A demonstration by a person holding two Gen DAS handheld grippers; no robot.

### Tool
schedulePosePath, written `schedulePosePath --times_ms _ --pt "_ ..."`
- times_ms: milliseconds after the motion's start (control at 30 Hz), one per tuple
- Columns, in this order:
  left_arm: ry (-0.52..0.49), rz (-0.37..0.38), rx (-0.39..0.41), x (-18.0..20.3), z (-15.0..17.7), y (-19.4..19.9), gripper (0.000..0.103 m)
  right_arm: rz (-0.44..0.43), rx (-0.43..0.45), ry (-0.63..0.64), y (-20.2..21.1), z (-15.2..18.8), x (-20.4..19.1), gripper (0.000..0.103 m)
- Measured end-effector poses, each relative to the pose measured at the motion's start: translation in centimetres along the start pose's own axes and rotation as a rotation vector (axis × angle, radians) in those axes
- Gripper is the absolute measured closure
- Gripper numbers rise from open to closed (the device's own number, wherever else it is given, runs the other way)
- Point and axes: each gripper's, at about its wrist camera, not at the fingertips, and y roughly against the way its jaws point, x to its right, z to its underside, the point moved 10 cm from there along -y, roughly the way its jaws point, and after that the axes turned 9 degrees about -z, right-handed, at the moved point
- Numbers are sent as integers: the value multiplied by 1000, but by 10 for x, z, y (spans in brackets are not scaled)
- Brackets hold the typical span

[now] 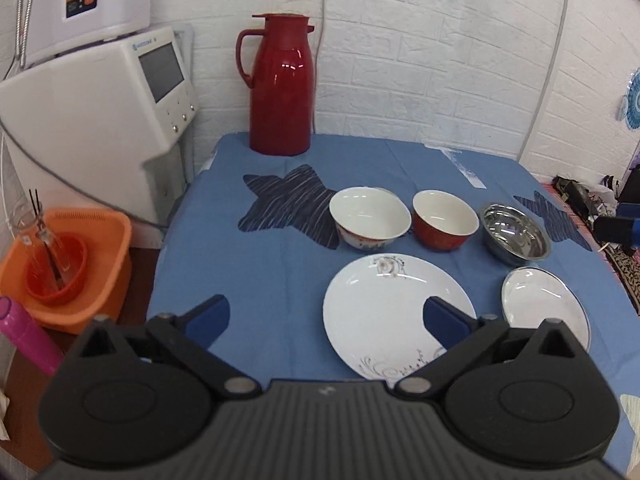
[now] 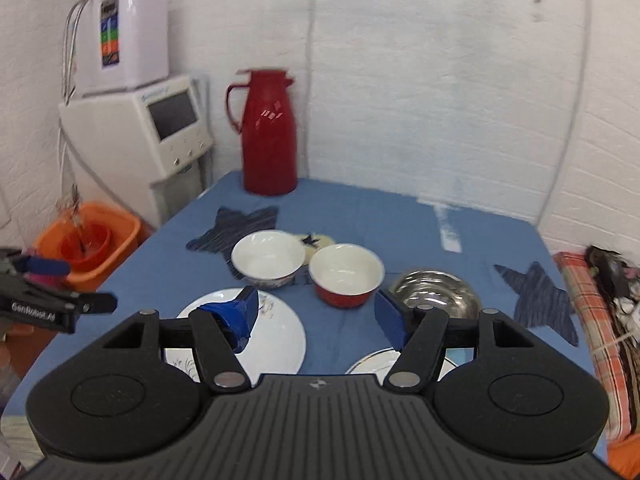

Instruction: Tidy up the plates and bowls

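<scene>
A: What does the left wrist view give you that the right one doesn't?

B: Sharpness, mostly. The white bowl (image 1: 370,218), the red bowl (image 1: 445,220) and the steel bowl (image 1: 515,236) stand in a row across the blue-covered counter (image 1: 256,272), each apart from the next. Nearer the camera lie the large white plate (image 1: 384,320) with its grey floral print and, to its right, the small silver-rimmed plate (image 1: 546,308). The left gripper (image 1: 326,320) hangs above the counter's near edge, jaws spread wide and empty, its right blue pad over the large plate.

A: And the right wrist view?

B: Blurrier, but it catches the left gripper from the side at the far left — white lettering on it reads "GenRobot.AI". It also shows a pale patch behind the white bowl and a checked cloth (image 2: 596,320) off the counter's right side. The right gripper (image 2: 316,318) has its jaws wide too, holding nothing — over the gap between the two plates, just short of the red bowl.

A: Any other writing?

B: The white appliance (image 1: 100,92) with the screen carries a small logo line, too small to read. The unit above it has coloured buttons; no legible text. The red thermos (image 1: 280,88) at the counter's far edge is unmarked, and the orange tub (image 1: 80,256) sits off the counter to the left.
</scene>
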Motion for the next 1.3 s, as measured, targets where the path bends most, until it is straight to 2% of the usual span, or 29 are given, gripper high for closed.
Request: schedulePosePath --times_ms 100,200,267,367,567,667,767,900,1000,1100,1167,1200,1233,1267,1300 --pt "-32 -5 -53 3 -7 -35 0 -11 -194 -26 -67 11 8 53" --pt "-48 10 -142 4 6 -74 0 -12 -368 -89 -124 38 20 53" --pt "-39 55 -218 7 19 -100 1 -26 -441 -131 -149 54 24 53" --pt "-7 108 -290 11 31 -127 1 -42 -494 -147 -174 67 27 53" --pt "27 162 -360 19 49 -156 3 -82 -543 -186 -201 85 17 53" --pt "9 158 -370 24 53 -161 3 -103 -509 -233 -204 86 15 50" --pt "-15 148 -366 29 54 -164 8 -103 -492 -212 -202 87 11 48" --pt "-42 125 -359 33 54 -165 10 -106 -445 -170 -199 89 6 39" --pt "-58 112 -344 34 53 -164 20 -118 -442 -139 -198 91 1 33" --pt "-55 103 -341 33 52 -164 28 -107 -445 -148 -199 91 2 32" --pt "-50 96 -340 32 52 -163 44 -126 -453 -127 -199 90 1 37" --pt "-47 88 -335 30 52 -162 48 -141 -451 -118 -197 90 -1 43" --pt "-40 94 -332 31 52 -161 59 -155 -442 -110 -193 91 -3 52" --pt "-31 103 -326 32 51 -158 70 -152 -436 -125 -190 91 -2 57" --pt "-18 105 -331 33 51 -156 77 -152 -424 -143 -187 91 0 69"
